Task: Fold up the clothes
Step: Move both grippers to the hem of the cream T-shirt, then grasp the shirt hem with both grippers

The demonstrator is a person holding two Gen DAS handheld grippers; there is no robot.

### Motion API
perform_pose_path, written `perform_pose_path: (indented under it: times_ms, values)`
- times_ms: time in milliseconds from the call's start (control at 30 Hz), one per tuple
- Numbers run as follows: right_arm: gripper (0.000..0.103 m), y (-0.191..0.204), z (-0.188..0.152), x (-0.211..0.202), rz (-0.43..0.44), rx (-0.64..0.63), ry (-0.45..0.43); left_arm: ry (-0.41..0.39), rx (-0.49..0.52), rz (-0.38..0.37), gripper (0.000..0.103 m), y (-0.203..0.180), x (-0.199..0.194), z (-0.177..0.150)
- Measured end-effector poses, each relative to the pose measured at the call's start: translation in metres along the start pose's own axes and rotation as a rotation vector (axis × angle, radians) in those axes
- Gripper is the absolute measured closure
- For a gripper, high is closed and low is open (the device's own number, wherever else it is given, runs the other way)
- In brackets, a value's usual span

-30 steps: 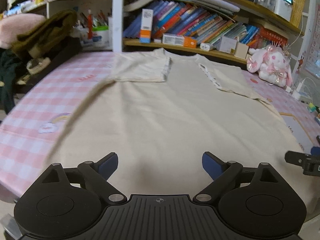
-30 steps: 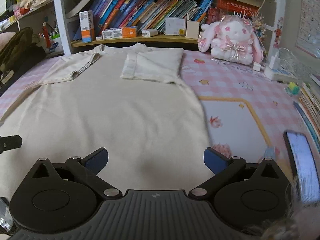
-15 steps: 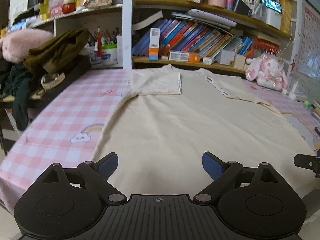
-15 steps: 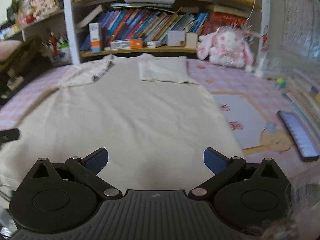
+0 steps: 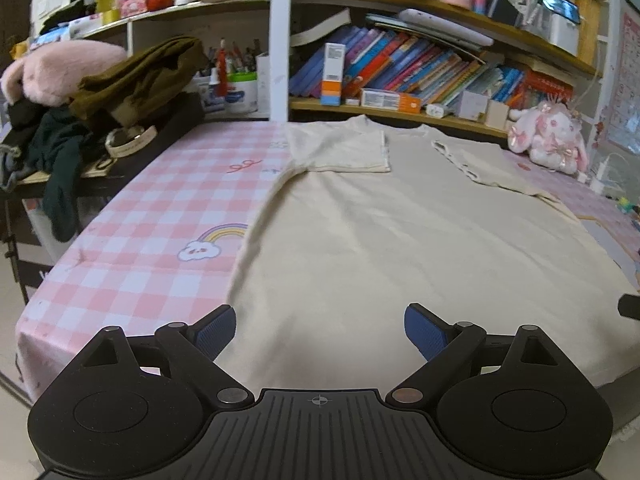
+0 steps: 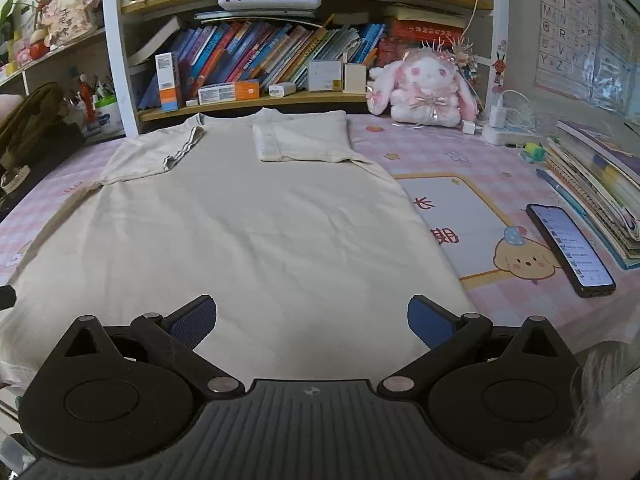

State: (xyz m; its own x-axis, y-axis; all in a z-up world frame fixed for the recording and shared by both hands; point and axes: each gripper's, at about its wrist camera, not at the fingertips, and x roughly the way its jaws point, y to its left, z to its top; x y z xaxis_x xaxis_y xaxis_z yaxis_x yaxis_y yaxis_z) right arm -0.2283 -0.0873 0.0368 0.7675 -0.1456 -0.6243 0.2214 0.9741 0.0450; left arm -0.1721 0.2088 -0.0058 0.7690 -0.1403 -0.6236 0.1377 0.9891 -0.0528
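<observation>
Two claws, left point(image 5: 320, 330) and right point(image 6: 312, 322), are held with jaws apart at the near hem of the shirt point(image 5: 400, 232), which is spread lengthwise ahead on the surface point(image 5: 160, 208), collar farthest away.

A cream short-sleeved shirt point(image 5: 400, 240) lies flat on the table, its hem at 6 o'clock and its collar at 12 o'clock by the shelf. Both sleeves are folded inward onto the body, one at about 11 o'clock, the other at 1 o'clock. The cloth shows light wrinkles.
</observation>
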Motion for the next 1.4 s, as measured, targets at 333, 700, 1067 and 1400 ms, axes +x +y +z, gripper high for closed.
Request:
perform_pose_path:
  times_ms: [333,700,1067,1400]
  values:
    - [0.0,-0.004,-0.007,0.005,0.022,0.022,0.05,0.047,-0.078,0.017,0.01,0.031,0.001,-0.006]
    - [0.027,-0.027,-0.013,0.008,0.045,0.083,0.114,0.124,-0.085,-0.014,0.041,0.064,0.003,-0.02]
    - [0.03,-0.082,-0.019,-0.005,0.038,0.089,0.175,0.268,-0.142,-0.232,0.043,0.098,0.026,-0.02]
    - [0.037,-0.151,-0.015,0.026,0.102,0.16,0.338,0.376,-0.282,-0.366,0.042,0.123,0.056,-0.023]
